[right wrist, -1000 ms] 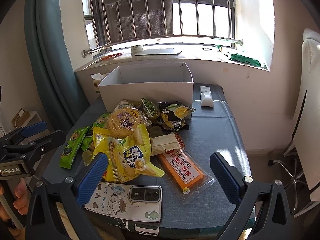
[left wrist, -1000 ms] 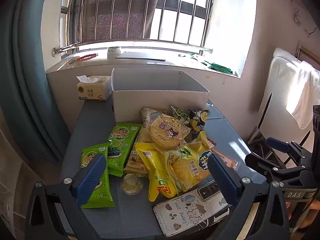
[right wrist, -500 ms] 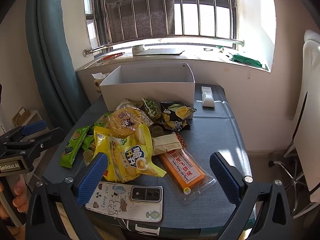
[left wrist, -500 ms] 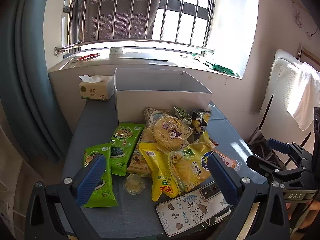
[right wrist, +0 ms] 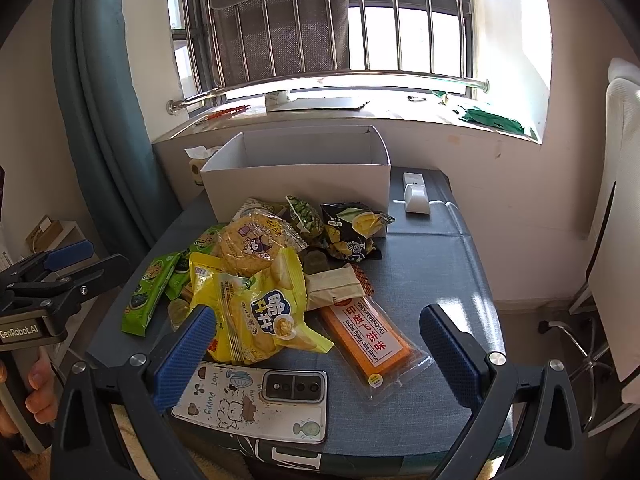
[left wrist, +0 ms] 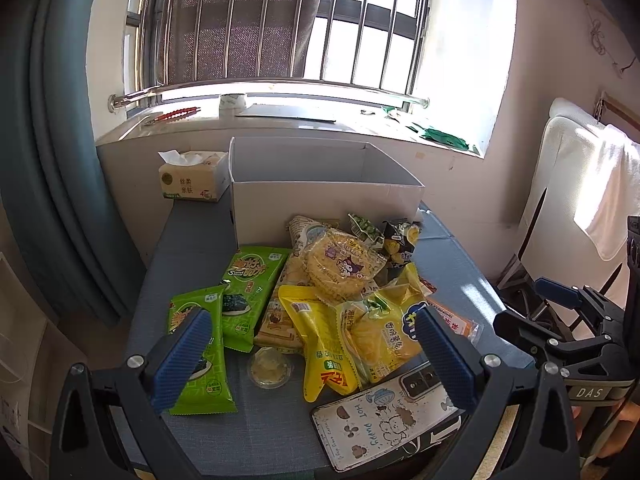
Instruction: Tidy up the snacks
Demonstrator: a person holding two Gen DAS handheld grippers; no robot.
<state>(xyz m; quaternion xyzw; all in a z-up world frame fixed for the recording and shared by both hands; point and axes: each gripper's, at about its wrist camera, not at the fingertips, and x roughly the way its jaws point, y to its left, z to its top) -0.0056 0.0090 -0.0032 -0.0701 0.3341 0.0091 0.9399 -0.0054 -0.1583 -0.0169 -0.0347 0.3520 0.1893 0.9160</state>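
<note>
A pile of snack packs lies on a blue-grey table (left wrist: 188, 240) in front of an open white box (left wrist: 320, 196), also in the right wrist view (right wrist: 296, 184). Two green seaweed packs (left wrist: 200, 360) lie at the left, yellow chip bags (left wrist: 352, 340) (right wrist: 260, 312) in the middle, a round rice cracker pack (left wrist: 340, 268) (right wrist: 252, 244) on top, an orange flying-cake pack (right wrist: 372, 336) at the right. My left gripper (left wrist: 312, 364) is open and empty above the near edge. My right gripper (right wrist: 312, 360) is open and empty over the near right.
A phone (right wrist: 252, 400) in a cartoon case lies at the table's near edge. A tissue box (left wrist: 192, 180) stands left of the white box. A small white device (right wrist: 416, 196) lies to its right. A white chair (right wrist: 616, 240) stands at the right, a curtain (left wrist: 52, 160) at the left.
Both grippers have drifted slightly; the view shifts a little. The snacks and box have not moved.
</note>
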